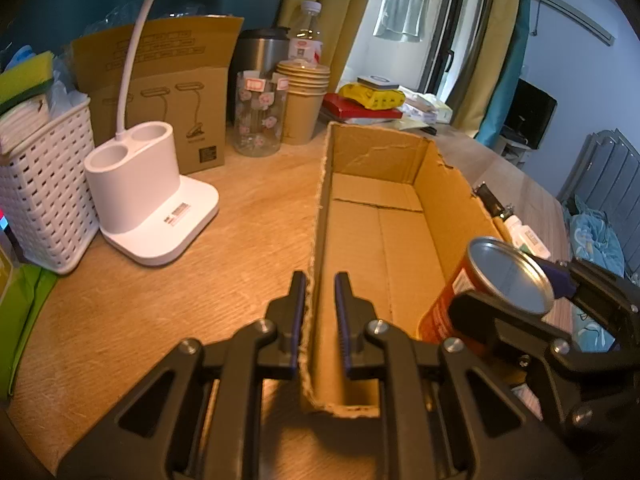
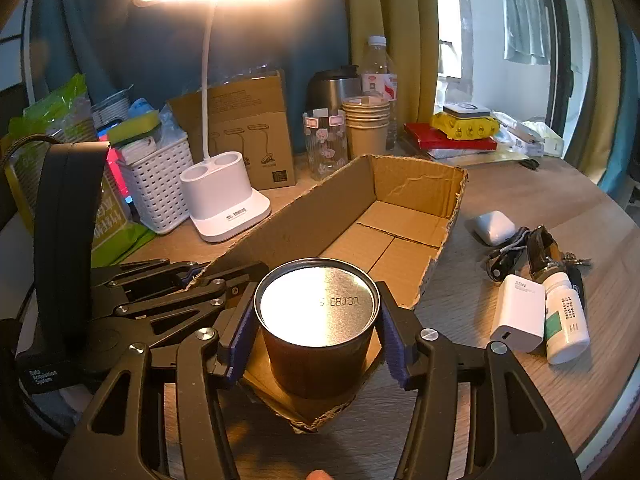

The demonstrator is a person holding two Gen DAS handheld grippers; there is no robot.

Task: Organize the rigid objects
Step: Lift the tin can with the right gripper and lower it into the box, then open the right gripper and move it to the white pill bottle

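A wooden table (image 2: pixel 520 392) is set before a dark teal wall (image 2: pixel 132 64). Mustard-yellow curtains (image 1: pixel 340 12) and a teal curtain (image 1: pixel 506 76) are hung beside a bright window (image 2: pixel 492 20). The scene is lit by a white desk lamp (image 2: pixel 224 196). A grey radiator (image 1: pixel 600 168) is seen at the right.

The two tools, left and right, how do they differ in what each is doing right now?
The left tool straddles the near left wall of the cardboard box, one finger on each side, while the right tool is closed on the orange can. The left tool's gap is narrow around thin cardboard; the right tool's is wide around the can's body. Both have black frames with blue pads and work at the box's near end.
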